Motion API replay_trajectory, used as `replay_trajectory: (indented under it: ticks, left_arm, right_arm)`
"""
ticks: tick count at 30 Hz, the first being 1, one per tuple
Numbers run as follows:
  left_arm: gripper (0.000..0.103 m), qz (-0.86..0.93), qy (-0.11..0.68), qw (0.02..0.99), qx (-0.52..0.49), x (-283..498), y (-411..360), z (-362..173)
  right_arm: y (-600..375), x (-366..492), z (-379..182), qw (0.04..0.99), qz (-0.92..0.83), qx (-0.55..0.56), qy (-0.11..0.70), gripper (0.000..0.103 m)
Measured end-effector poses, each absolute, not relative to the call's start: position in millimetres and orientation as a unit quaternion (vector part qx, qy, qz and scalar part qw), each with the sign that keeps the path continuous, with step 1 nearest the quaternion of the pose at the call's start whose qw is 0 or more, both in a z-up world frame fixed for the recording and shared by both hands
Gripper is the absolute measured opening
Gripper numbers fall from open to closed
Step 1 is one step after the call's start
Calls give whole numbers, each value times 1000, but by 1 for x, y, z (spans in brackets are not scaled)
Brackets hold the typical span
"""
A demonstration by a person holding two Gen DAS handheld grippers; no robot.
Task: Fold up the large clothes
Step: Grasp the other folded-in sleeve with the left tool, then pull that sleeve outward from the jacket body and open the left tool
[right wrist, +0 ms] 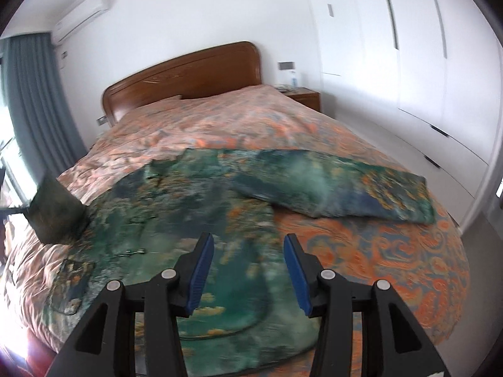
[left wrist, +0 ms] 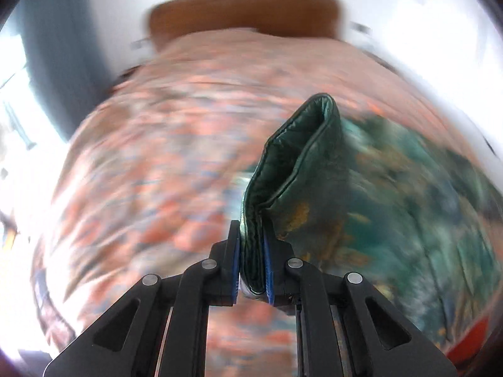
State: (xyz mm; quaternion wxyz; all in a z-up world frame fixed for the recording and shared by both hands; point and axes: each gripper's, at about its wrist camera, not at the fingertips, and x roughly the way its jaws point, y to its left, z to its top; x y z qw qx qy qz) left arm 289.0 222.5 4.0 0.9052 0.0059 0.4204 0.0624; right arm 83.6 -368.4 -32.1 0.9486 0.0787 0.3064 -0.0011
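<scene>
A large bed [right wrist: 361,144] fills the room, covered by a bedspread [right wrist: 393,251] patterned in orange, pink and blue swirls. A curved wooden headboard [right wrist: 188,75] stands against the white wall behind it.

Spread across the near half of the bed lies a big green garment [right wrist: 176,201] printed with teal and orange-yellow patches. One long part of it, perhaps a sleeve, though the blur makes that hard to judge, stretches out toward the right side of the bed.

The left gripper [left wrist: 253,262] is clamped on a thick folded edge of the green garment [left wrist: 298,157]. Its blue-padded fingers [left wrist: 235,260] press the dark green fold from both sides, and the fold rises up between them and away from the camera. The left wrist view is heavily blurred except for the gripper and the held fold. From the right wrist view, that raised corner of cloth shows at the far left edge of the bed.

The right gripper [right wrist: 250,271] hangs above the near part of the garment with its fingers [right wrist: 201,270] wide apart and nothing between them.

Grey-blue curtains [right wrist: 34,100] hang at the left by a bright window. An air conditioner [right wrist: 81,12] sits high on the wall. A wooden nightstand [right wrist: 305,97] stands to the right of the headboard, and white wardrobe doors [right wrist: 415,62] line the right wall.
</scene>
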Motion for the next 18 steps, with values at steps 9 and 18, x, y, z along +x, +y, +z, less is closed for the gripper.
replay_trajectory:
  ticks: [9,18]
  left_arm:
    - [11,234,448,860,-74,265,393,-54]
    - [10,275,499,810,-138,249,435,-139]
  right_arm:
    - [-324,83,-26,947,43,77,310,48]
    - [-302,75,-29,940,58,73,328,48]
